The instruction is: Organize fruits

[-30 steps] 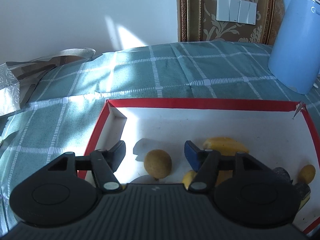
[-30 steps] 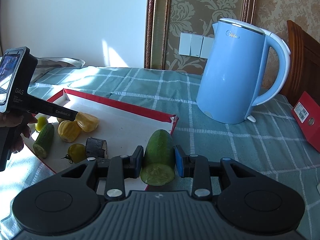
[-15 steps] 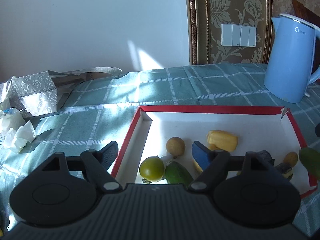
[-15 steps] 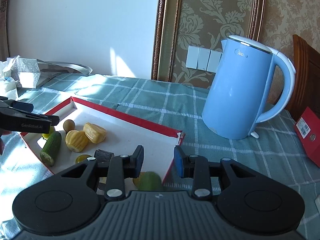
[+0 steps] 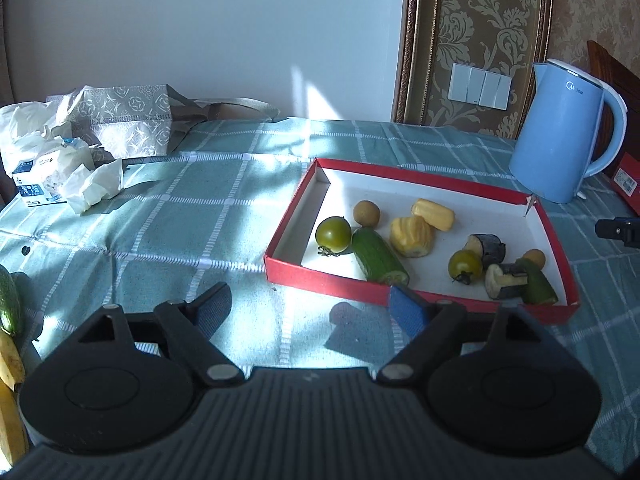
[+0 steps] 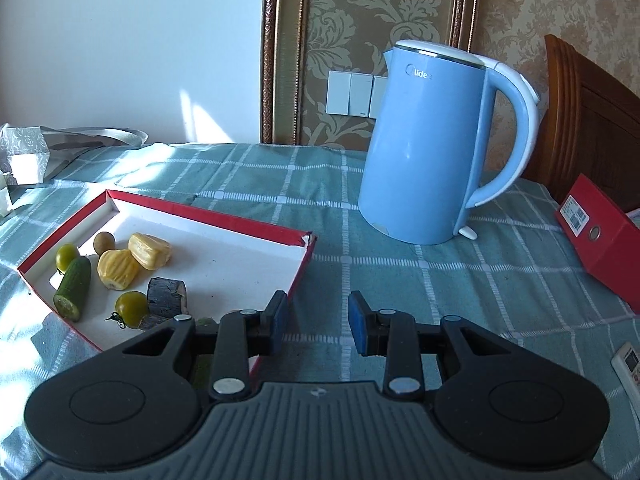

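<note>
A red box lid with a white inside [image 5: 436,179] [image 6: 208,216] lies on the checked tablecloth. It holds two green tomatoes [image 5: 333,234] [image 5: 465,264], a cucumber piece [image 5: 378,256] [image 6: 74,287], two yellow fruit pieces [image 5: 412,236] [image 6: 150,251], a small brown fruit [image 5: 366,213], dark eggplant chunks [image 5: 485,245] [image 6: 167,297] and a second cucumber piece [image 5: 538,286] at its right end. My left gripper [image 5: 308,308] is open and empty, in front of the lid. My right gripper [image 6: 316,320] is open and empty beside the lid's right corner.
A blue kettle [image 5: 568,132] [image 6: 432,140] stands right of the lid. A red box [image 6: 604,236] lies further right. Tissues and a patterned bag [image 5: 80,144] sit at the far left. A cucumber [image 5: 9,300] and a banana [image 5: 10,356] lie at the left edge.
My right gripper opened and let the cucumber piece go at the lid's right end, then drew back. My left gripper pulled back out of the lid.
</note>
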A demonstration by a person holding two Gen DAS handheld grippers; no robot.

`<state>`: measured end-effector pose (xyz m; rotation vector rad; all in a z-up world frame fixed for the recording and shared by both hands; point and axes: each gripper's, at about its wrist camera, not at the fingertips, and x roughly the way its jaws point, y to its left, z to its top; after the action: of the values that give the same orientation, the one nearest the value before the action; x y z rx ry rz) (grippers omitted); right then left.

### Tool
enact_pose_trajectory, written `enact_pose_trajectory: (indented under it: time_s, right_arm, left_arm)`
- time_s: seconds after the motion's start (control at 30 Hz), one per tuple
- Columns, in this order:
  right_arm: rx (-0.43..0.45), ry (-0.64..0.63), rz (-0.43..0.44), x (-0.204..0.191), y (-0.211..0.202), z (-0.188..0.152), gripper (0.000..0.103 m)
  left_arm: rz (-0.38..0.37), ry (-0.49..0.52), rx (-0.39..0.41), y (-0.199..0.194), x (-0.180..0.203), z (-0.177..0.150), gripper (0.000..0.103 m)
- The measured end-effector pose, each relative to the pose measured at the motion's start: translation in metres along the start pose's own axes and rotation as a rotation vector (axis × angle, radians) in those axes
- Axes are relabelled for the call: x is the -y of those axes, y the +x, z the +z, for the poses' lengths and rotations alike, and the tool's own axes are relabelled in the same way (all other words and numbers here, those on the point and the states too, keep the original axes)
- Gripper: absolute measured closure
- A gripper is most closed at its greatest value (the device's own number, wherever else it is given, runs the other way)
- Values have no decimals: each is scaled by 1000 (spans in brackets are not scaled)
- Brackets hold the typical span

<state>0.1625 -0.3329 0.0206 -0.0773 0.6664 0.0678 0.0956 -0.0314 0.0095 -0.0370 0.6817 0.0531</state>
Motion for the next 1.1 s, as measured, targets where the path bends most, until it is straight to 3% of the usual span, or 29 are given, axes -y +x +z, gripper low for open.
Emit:
enact_pose_trajectory:
  time_s: [0.3, 0.63, 0.8, 1.1]
  right_arm:
    - [-19, 23, 60, -22, -27, -24, 71]
    - [-46, -68, 154, -92, -60, -54, 70]
    - [-33, -70, 152, -108, -74, -60, 46]
    - [-34, -73, 137, -119, -86, -67, 39]
  left_arm:
    - [-9, -16, -101, -6, -4, -26, 18]
    - [-13, -19, -123, -19, -11, -28, 17]
    - [-17, -1, -108, -27, -12, -27, 15]
    - [-19, 5, -108, -34, -19, -29, 13]
